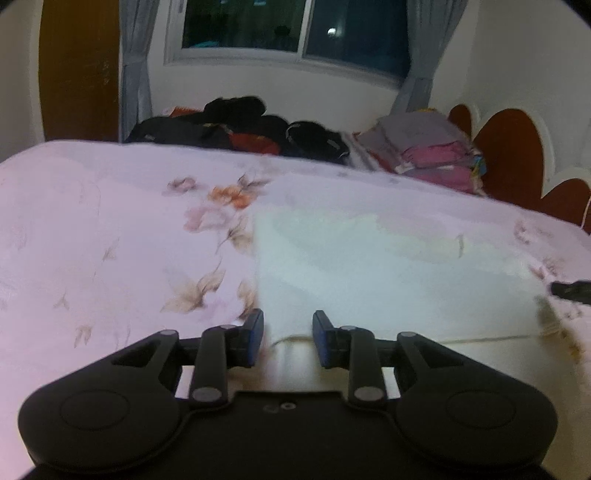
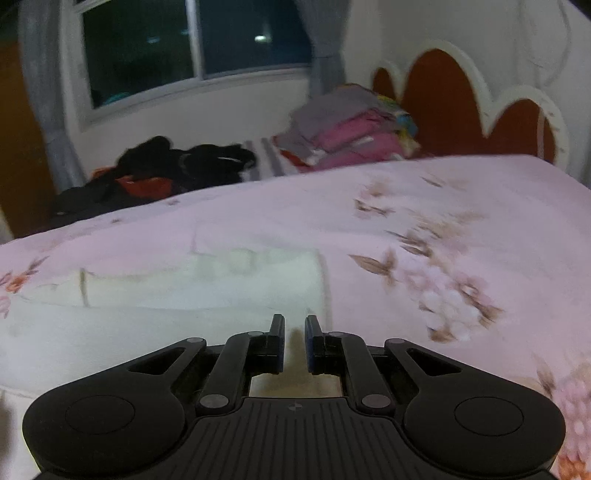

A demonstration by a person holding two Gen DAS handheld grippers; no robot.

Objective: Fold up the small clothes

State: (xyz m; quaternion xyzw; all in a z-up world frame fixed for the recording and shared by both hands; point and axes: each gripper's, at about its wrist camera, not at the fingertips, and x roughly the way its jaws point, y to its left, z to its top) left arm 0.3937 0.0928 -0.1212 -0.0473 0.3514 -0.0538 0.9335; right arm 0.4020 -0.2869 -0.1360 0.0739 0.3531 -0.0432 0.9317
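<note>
Landmark: your reference is the white garment (image 1: 388, 273), which lies flat on the bed's pink floral cover (image 1: 110, 229); every place below is told from it.
White garment: it is spread out, pale and blurred, with a hemmed edge along its near side; in the right wrist view it (image 2: 207, 288) shows a folded layer on top.
Left claw: your left claw (image 1: 288, 339) sits at the garment's near left corner with its jaws apart; a gap stands between the blue pads, and the cloth's hem and a loose thread show in that gap, not pinched.
Right claw: your right claw (image 2: 294, 343) sits at the garment's near right part, jaws drawn almost together with only a narrow slit between them; you cannot tell from the view whether cloth is caught there.
Other claw seen: a dark tip (image 1: 570, 291) at the garment's right edge in the left wrist view looks like your right claw.
Dark clothes: a heap of black and red clothes (image 1: 236, 125) lies well beyond the garment, under the window (image 1: 295, 33).
Folded stack: grey and pink folded clothes (image 1: 428, 151) lie beyond the garment to its right, beside the scalloped headboard (image 1: 513, 155).
</note>
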